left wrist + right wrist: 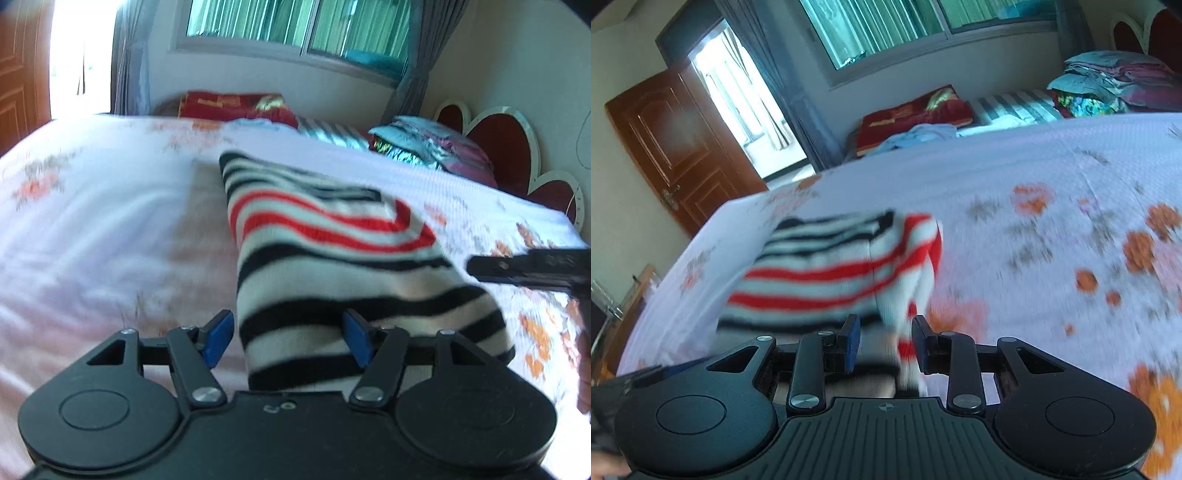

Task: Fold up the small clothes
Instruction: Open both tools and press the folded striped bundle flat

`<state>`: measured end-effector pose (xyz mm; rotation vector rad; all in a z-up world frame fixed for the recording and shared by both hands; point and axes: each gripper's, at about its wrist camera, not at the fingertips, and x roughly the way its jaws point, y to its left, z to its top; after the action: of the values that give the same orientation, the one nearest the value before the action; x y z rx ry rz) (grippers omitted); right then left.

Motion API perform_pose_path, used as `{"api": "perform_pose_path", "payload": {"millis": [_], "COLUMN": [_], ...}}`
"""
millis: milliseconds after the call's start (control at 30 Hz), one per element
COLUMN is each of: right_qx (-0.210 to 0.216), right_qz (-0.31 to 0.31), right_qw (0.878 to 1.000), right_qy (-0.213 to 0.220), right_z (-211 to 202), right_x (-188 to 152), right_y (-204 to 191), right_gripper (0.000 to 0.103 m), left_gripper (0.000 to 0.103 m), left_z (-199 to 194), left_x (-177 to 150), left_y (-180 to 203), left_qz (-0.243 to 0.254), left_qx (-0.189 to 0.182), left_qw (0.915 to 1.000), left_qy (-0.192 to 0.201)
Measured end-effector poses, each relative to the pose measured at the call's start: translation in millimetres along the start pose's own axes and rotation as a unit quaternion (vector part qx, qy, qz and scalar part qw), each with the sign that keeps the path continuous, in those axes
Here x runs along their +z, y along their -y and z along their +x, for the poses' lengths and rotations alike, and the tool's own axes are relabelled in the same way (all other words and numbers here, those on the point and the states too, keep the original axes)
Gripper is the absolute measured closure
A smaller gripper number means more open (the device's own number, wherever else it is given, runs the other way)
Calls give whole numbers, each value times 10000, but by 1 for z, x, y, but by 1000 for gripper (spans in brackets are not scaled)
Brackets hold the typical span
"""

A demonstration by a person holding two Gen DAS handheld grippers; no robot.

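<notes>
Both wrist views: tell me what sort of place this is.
Most likely a home bedroom. The work surface is a bed with a floral sheet, a heart-shaped headboard stands at its end, and a curtained window and a wooden door close the room.

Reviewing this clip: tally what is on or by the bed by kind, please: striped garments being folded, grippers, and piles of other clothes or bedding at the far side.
Striped garment: 1
Grippers: 2, left gripper and right gripper
Stack of folded cloth by the headboard: 1
Red blanket: 1
Total: 5
</notes>
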<state>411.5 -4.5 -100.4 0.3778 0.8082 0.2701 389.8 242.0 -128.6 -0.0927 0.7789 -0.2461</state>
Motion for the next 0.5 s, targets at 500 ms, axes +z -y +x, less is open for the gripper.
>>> {"api": "perform_pose_path", "payload": {"millis": [500], "right_qx": [-562], "right_qz": [-119], "right_qw": [9977], "right_qy": [-350], "right_z": [2], "right_x": [-46], "right_y": [-3], "right_gripper": [72], "left_gripper": [35], "left_z": [4], "left_x": [-10], "left_y": [0], "left_qz": [-85], "left_qx": [-124], "left_qw": [9996], "left_qy": [-253]}}
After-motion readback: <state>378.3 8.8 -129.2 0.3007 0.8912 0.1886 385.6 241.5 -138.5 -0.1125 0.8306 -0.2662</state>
